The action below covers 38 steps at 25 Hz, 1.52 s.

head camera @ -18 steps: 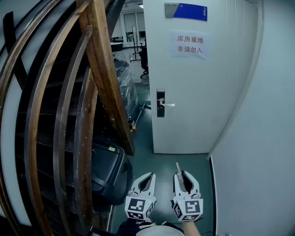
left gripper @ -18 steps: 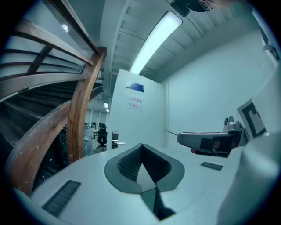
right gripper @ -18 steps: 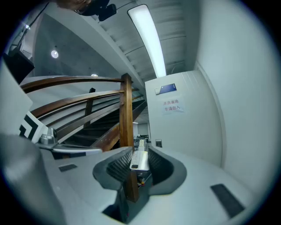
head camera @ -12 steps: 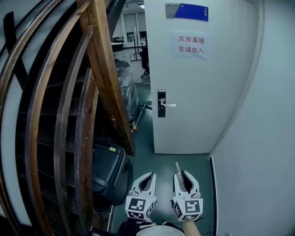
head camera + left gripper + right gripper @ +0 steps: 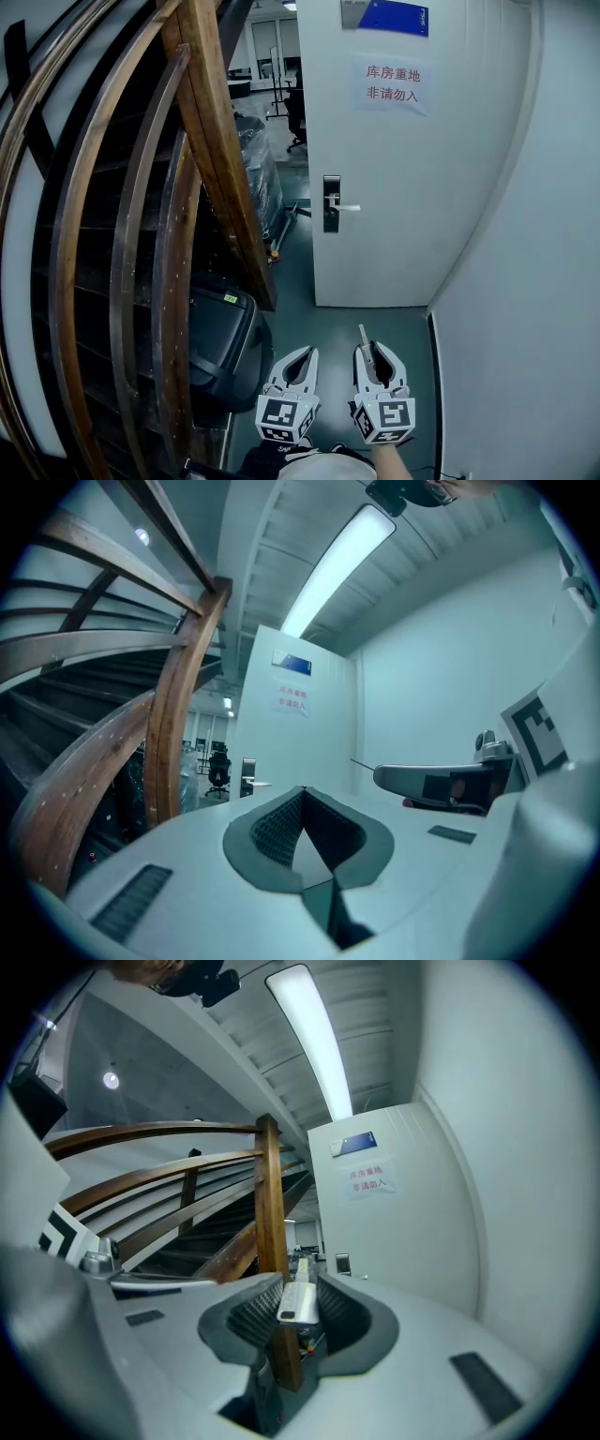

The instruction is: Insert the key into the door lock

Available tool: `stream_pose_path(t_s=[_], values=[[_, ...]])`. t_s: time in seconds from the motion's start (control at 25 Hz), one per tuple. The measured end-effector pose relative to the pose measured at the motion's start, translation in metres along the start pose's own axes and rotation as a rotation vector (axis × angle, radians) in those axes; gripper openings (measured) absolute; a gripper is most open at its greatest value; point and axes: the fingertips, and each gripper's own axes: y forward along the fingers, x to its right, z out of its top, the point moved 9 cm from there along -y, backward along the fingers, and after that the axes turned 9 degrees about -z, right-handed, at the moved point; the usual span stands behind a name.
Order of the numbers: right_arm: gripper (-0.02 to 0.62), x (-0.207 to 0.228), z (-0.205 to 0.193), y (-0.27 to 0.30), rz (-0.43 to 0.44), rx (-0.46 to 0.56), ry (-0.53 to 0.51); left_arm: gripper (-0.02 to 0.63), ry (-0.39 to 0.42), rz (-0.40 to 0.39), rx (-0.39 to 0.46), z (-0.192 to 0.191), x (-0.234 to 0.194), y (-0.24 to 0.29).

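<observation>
A white door (image 5: 403, 187) stands ahead with a dark lock plate (image 5: 331, 203) and a silver handle (image 5: 347, 207) at its left edge. Low in the head view, my right gripper (image 5: 375, 354) is shut on a key (image 5: 365, 338) whose blade points forward toward the door. In the right gripper view the key (image 5: 298, 1299) lies between the pads, and the lock plate (image 5: 343, 1264) is small and far beyond it. Just left of it, my left gripper (image 5: 307, 354) has its tips together and holds nothing. The left gripper view shows the lock plate (image 5: 247, 777) far off.
A curved wooden stair railing (image 5: 211, 150) fills the left side. A black case (image 5: 220, 347) sits on the floor under it. A plain wall (image 5: 525, 281) closes the right side. Past the door's left edge an office with a chair (image 5: 296, 117) is visible.
The door and lock sit slightly higher and larger in the head view. Both grippers keep their pose side by side, the key still in the right one.
</observation>
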Motion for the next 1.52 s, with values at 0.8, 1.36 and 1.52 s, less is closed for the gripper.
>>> stream_pose_path(t_s=[0.8,1.36,1.52], values=[[0.118,-0.053,-0.025,0.042,-0.015,-0.05,0.004,0.005,-0.045,0.018,-0.032,-0.018,-0.071,-0.023],[0.118,-0.029,-0.052,0.155,0.01,-0.107,0.019,0.005,-0.045,0.047,-0.078,-0.031,-0.136,0.069],[0.118,-0.01,-0.045,0.218,0.044,-0.103,0.028,0.005,-0.026,0.076,-0.075,-0.021,-0.164,0.126]])
